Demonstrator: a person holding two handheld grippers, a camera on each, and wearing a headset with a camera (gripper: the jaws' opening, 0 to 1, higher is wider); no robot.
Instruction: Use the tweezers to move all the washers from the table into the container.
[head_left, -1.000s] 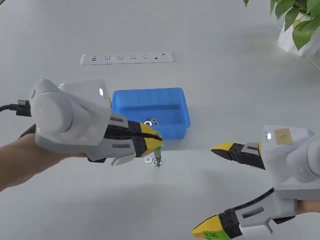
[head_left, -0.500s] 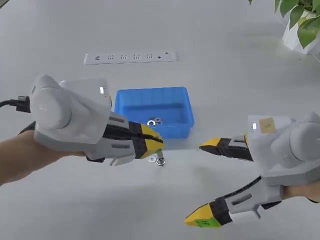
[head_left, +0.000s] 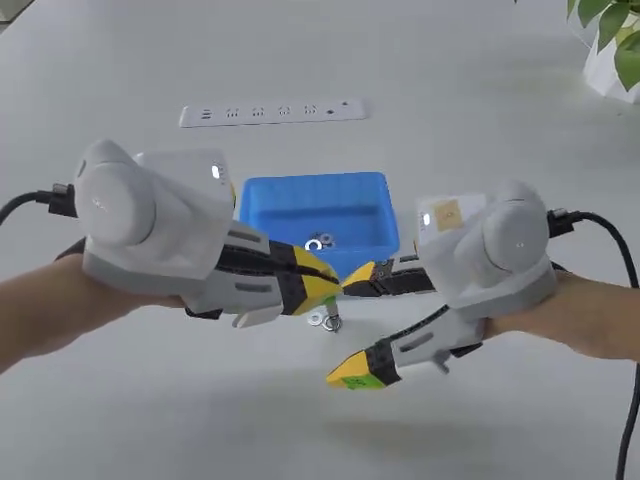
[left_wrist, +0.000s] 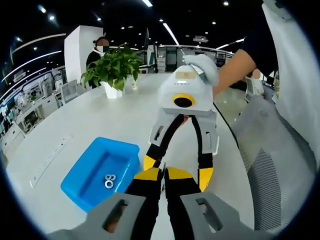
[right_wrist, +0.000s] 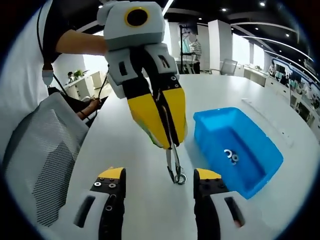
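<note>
My left gripper (head_left: 335, 285) is shut on thin metal tweezers (right_wrist: 172, 159), which point down at the table. The tweezer tips touch a small steel washer (right_wrist: 180, 178) lying on the white tabletop; whether they grip it I cannot tell. In the head view a washer (head_left: 318, 320) lies just left of the tips. My right gripper (head_left: 356, 325) stands open, facing the left one, its jaws on either side of the tweezer tips (right_wrist: 159, 176). The blue container (head_left: 300, 195) sits just behind, with a few washers (head_left: 318, 244) inside it.
A white power strip (head_left: 272, 112) lies beyond the container. A potted plant (head_left: 615, 40) stands at the far right corner. A grey mesh chair (right_wrist: 45, 150) is beside the table. Cables trail from both grippers.
My right gripper has swung left and up, from the lower right to just beside the tweezer tips. The left gripper and tweezers have stayed over the washer.
</note>
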